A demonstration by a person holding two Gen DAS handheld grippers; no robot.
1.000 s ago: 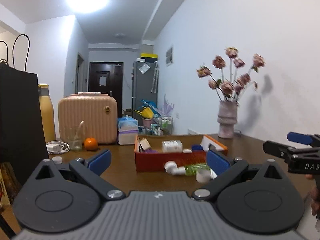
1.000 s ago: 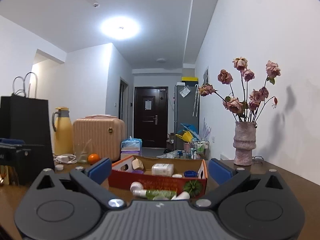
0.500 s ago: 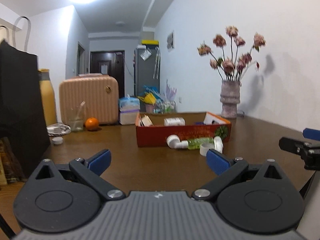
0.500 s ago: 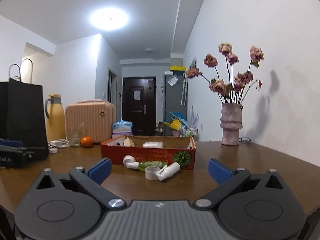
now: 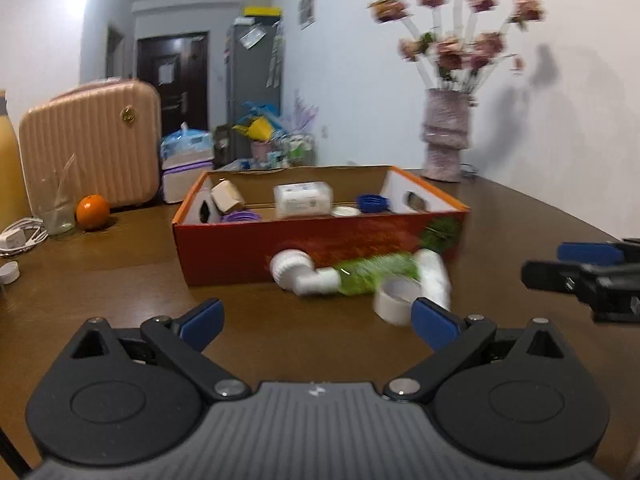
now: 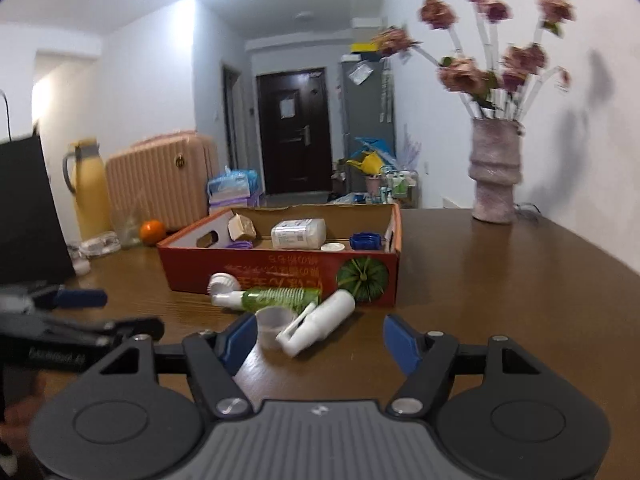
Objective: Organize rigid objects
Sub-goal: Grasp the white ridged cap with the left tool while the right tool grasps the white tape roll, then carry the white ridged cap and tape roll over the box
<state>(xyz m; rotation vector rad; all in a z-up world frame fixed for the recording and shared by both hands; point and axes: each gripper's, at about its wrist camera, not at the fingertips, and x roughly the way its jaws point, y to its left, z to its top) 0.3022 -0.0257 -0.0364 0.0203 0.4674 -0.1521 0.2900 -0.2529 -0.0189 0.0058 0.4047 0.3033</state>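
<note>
I held both tools wide and empty, right tool lined up on the white bottle at 12 o'clock, lying outside the red box on the tabletop; left tool waited.

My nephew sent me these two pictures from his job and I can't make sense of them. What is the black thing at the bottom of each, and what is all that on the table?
Each picture comes from a camera fixed on a hand-held tool, looking forward along its two blue-tipped fingers. There is no robot: a person holds one in each hand. The black shape at the bottom is the tool itself. One picture shows the left tongs, the other the right tongs. Both are open and hold nothing. Each tool also appears at the edge of the other's picture.

On the brown table stands a red cardboard box with small containers and lids inside. In front of it, outside the box, lie a green bottle, a white spray bottle and a small clear cup. Further back are an orange, a pink case and a vase of flowers.
</note>
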